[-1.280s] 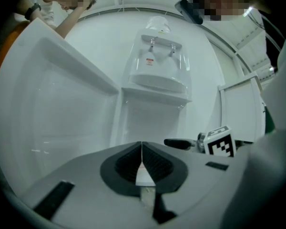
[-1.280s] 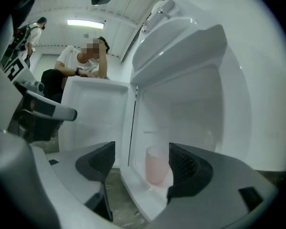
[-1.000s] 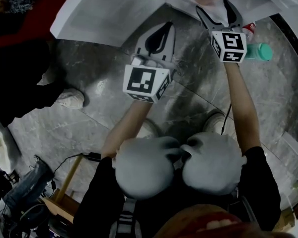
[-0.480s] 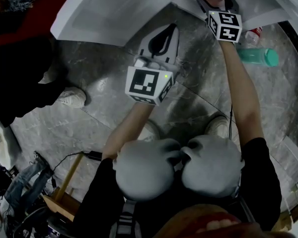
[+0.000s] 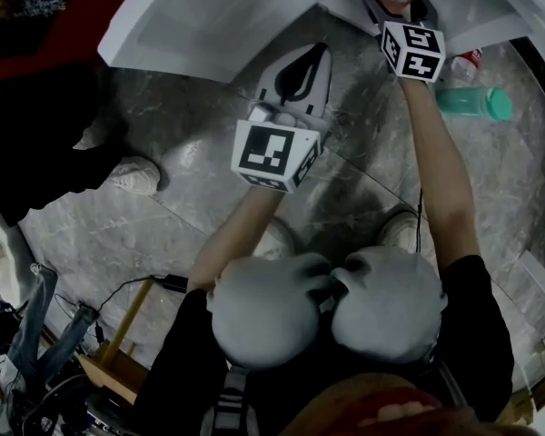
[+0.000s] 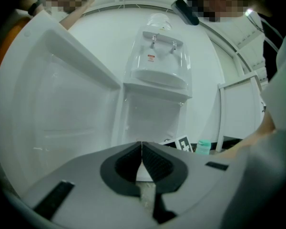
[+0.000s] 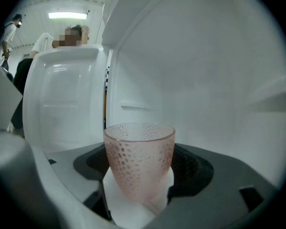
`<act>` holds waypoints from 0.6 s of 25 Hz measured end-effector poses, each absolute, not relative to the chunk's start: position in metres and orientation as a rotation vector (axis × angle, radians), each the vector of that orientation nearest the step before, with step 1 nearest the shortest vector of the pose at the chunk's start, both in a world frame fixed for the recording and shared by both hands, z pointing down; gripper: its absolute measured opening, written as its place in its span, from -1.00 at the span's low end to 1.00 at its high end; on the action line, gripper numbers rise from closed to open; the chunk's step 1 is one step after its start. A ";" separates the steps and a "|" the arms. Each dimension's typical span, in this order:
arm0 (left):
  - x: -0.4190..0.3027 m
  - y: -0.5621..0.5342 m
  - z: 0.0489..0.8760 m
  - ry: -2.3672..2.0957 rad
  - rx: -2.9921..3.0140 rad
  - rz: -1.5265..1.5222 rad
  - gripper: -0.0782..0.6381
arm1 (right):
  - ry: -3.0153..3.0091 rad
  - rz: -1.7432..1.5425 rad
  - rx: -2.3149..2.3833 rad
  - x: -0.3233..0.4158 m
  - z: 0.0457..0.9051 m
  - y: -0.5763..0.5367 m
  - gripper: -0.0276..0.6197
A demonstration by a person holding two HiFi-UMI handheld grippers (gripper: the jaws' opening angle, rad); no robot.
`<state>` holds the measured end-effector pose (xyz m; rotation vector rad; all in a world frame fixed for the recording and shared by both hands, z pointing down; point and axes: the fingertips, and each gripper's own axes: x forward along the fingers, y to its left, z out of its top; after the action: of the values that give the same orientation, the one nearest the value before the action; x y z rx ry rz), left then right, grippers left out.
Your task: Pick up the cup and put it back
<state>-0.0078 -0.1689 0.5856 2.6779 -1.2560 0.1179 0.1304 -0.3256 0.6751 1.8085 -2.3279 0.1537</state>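
Pink dimpled glass cup (image 7: 139,159) stood upright between the jaws of my right gripper (image 7: 140,173), which were closed against its sides, inside the white plastic cabinet (image 7: 219,80). Whether its base was lifted or set down I could not tell. My left gripper (image 6: 142,162) hung idle over the grey marbled floor (image 5: 163,207), jaws together on nothing. The step called for a light, level grip, with the cup upright and clear of the walls.

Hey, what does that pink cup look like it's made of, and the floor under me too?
The cup: translucent pink with a dimpled, frosted-looking surface. Light passes through it, so glass or plastic; I can't tell which.
The floor: grey slabs with pale veining, thin joints and a slight sheen, probably polished stone or stone-look tile.
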 end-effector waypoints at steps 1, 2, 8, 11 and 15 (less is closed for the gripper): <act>-0.007 -0.168 0.584 -1.256 2.682 0.117 -0.74 | -2.344 0.151 1.810 0.129 0.670 -0.321 0.27; -0.007 -0.168 0.583 -1.257 2.686 0.115 -0.74 | -2.360 0.144 1.808 0.127 0.664 -0.316 0.27; -0.007 -0.163 0.571 -1.268 2.705 0.105 -0.74 | -2.466 0.108 1.770 0.114 0.619 -0.268 0.27; -0.007 -0.160 0.564 -1.277 2.717 0.097 -0.74 | -2.498 0.072 1.746 0.109 0.591 -0.240 0.27; -0.007 -0.154 0.552 -1.283 2.736 0.080 -0.74 | -2.522 0.062 1.719 0.102 0.558 -0.206 0.27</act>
<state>-0.0071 -0.1540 0.5517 2.7362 -1.2829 0.0804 0.1019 -0.2063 0.5584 1.7195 -2.5223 0.0624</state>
